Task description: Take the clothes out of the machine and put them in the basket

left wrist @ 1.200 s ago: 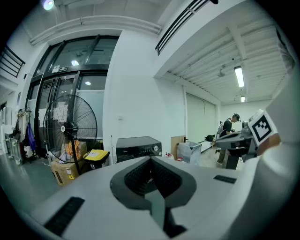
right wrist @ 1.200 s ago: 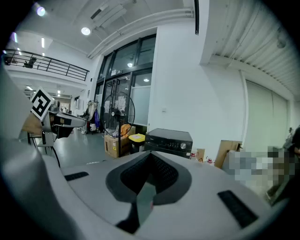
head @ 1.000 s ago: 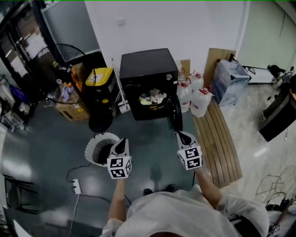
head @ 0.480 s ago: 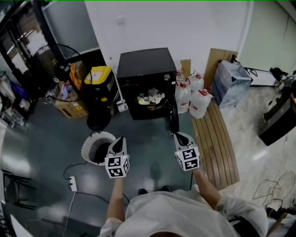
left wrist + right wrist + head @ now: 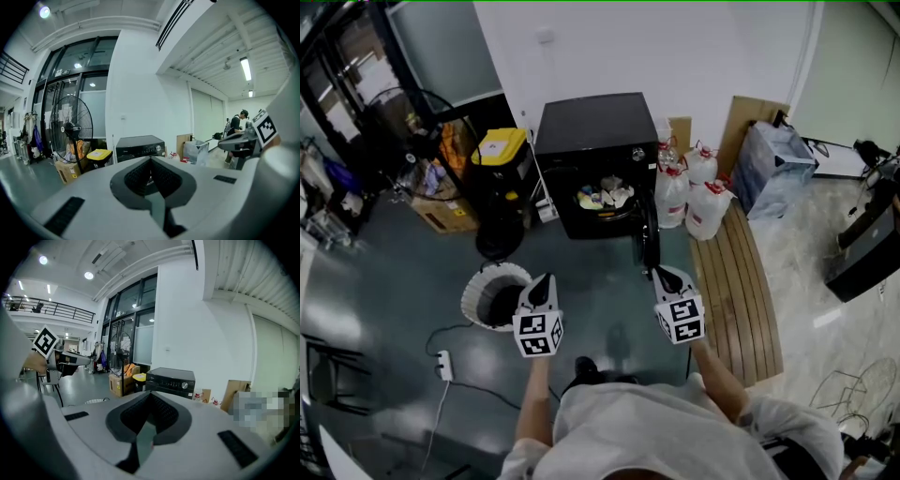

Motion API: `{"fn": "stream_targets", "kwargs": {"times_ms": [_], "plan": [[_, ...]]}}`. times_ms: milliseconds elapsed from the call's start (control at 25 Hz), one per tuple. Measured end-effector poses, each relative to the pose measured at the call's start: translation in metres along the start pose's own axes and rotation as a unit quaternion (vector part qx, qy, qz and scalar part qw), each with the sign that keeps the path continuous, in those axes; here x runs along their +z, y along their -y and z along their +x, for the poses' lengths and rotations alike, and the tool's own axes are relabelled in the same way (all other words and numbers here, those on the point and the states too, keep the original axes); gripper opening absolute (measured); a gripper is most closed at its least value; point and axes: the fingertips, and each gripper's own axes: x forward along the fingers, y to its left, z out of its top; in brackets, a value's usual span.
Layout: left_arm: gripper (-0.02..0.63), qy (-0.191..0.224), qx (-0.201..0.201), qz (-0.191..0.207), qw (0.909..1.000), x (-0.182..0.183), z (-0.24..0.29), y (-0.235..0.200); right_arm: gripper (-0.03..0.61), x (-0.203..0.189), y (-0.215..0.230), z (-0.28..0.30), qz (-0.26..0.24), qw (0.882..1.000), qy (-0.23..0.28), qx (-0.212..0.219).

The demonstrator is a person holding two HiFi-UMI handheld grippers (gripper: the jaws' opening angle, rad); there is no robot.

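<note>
Clothes (image 5: 606, 197) sit in the open drum of the black machine (image 5: 586, 131), upper centre of the head view — none out yet. White basket (image 5: 471, 291) on the floor at centre left, just beside the left gripper (image 5: 546, 279). Right gripper (image 5: 662, 273) near the machine's open door (image 5: 649, 242). Both grippers closed, jaws together — nothing between them.

A shoe (image 5: 586, 368) has stepped forward below the left gripper (image 5: 542, 281), and the basket (image 5: 478, 281) now sits further to its left.

White jugs (image 5: 705, 208) beside a slatted wooden bench (image 5: 741, 291)
</note>
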Motion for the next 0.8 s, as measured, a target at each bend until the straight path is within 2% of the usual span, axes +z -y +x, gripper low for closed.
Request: {"fn": "stream_targets", "kwargs": {"times_ms": [400,640,800], "plan": [[0.018,-0.013,0.002,-0.009,0.9999,-0.004,0.045,-0.032,0.021,0.011,-0.001,0.058,0.002,1.000,-0.005,0.010],[0.018,-0.008,-0.015,-0.013,0.9998,0.003,0.109,-0.071,0.021,0.024,0.006,0.123,-0.002,1.000,-0.009,-0.004],[0.018,-0.010,-0.034,-0.011,0.9993,0.018,0.163,-0.103,0.021,0.047,0.016,0.174,-0.002,1.000,-0.014,-0.020]]}}
